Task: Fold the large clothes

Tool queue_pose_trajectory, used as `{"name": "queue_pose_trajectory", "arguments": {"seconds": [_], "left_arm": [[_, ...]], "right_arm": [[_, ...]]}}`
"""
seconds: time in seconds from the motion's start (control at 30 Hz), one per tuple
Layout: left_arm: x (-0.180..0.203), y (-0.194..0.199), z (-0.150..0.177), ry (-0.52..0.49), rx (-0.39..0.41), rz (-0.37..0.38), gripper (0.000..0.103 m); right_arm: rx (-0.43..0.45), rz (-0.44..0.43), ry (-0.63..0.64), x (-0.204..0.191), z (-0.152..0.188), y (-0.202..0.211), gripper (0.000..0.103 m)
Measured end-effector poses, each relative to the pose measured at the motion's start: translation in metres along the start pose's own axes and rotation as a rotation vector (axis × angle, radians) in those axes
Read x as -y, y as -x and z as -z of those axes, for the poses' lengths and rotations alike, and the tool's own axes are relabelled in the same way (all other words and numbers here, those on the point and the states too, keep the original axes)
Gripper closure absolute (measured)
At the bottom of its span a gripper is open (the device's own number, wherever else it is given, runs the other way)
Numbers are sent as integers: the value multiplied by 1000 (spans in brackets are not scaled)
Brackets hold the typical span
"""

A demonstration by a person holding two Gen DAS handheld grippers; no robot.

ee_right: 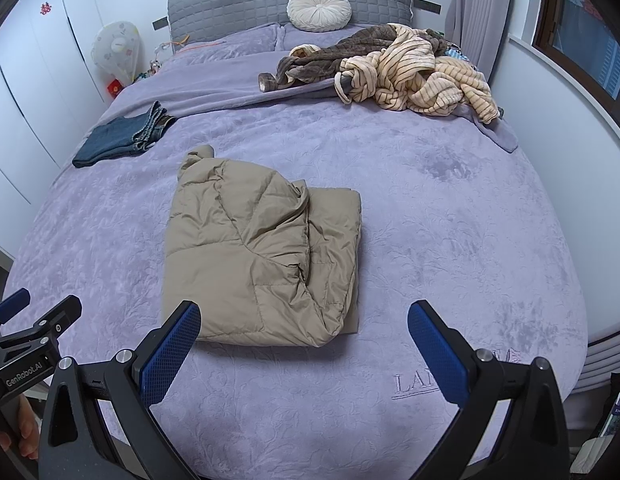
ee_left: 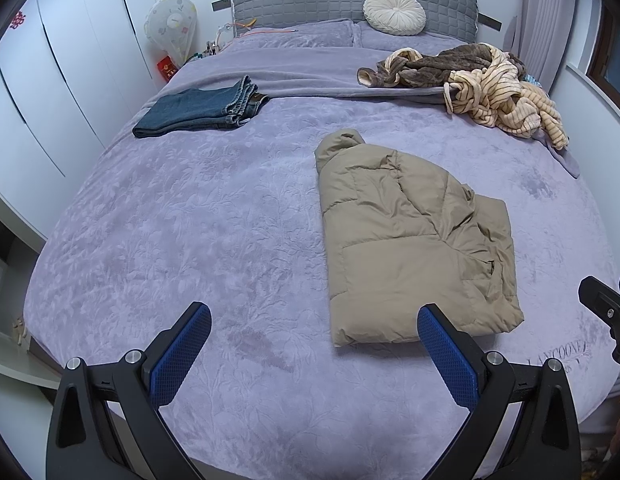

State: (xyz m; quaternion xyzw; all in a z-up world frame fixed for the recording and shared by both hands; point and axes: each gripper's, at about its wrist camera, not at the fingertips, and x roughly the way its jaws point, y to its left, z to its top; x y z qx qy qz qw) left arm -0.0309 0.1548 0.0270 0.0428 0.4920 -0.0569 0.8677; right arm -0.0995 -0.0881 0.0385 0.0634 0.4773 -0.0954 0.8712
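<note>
Your left gripper [ee_left: 314, 322] hangs wide apart, empty, over bare bedspread [ee_left: 190, 208], with folded jeans [ee_left: 198, 110] far off left. Only your right view shows a hand [ee_right: 28, 436] on the left handle. The folded tan puffer jacket [ee_right: 262, 256] lies mid-bed, its near edge just beyond your right gripper [ee_right: 304, 322], also spread wide. Open bedspread runs right to the edge; crumpled robes [ee_right: 406, 68] sit near the headboard.
</note>
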Motion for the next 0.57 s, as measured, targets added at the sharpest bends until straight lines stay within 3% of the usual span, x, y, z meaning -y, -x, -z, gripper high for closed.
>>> {"name": "queue_pose_trajectory", "arguments": {"seconds": [0.57], "left_arm": [[-10,-3,-7,-6,16,11,0]], "right_arm": [[-9,1,-4,3,3,0,0]]}}
